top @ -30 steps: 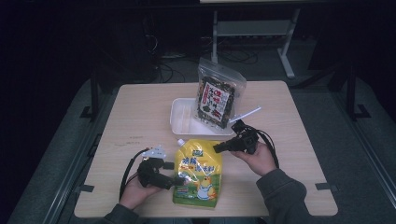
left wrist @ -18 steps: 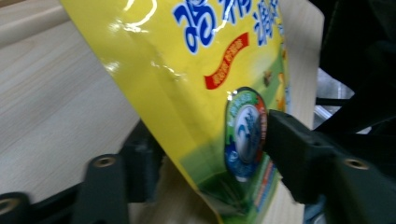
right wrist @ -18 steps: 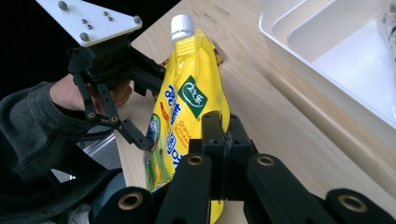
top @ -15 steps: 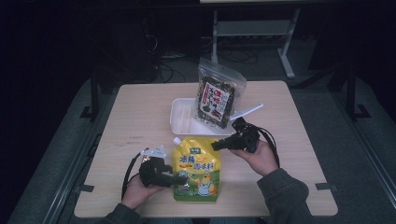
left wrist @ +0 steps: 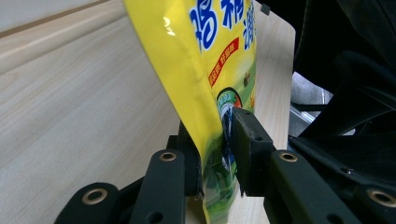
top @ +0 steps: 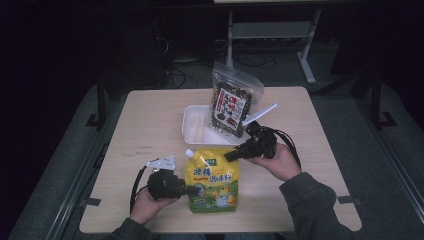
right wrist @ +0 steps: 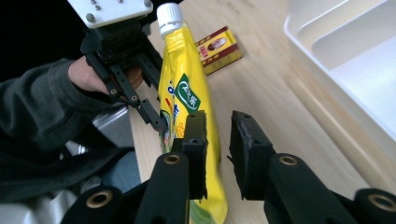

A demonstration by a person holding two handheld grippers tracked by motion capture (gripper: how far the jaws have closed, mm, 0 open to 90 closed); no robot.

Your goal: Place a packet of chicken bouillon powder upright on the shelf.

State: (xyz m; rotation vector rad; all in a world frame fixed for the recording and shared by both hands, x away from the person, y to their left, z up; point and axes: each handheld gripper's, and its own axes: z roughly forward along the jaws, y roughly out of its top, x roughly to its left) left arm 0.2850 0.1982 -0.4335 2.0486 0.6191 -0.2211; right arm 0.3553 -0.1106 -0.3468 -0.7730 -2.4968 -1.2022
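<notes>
Spreading widest of all is the pale wooden table (top: 150, 125), and every place below is given from the yellow spouted pouch (top: 212, 181) that stands near its front edge. Behind the pouch, toward the far side, lies a white tray (top: 196, 125), and a clear bag of dark snacks (top: 231, 104) leans on the tray's far right corner. A small red and gold packet (right wrist: 218, 48) lies flat on the wood just beyond the pouch's white cap (right wrist: 169, 14).

At the pouch's lower left edge, the left gripper (left wrist: 219, 154) has just been closing and is now clenched on the pouch, with the yellow film pinched between its two black pads. At the pouch's upper right, the right gripper (right wrist: 217, 140) has just been opening; its jaws stand parted with a clear gap, released, with the pouch just beside its left pad, which may brush it.
</notes>
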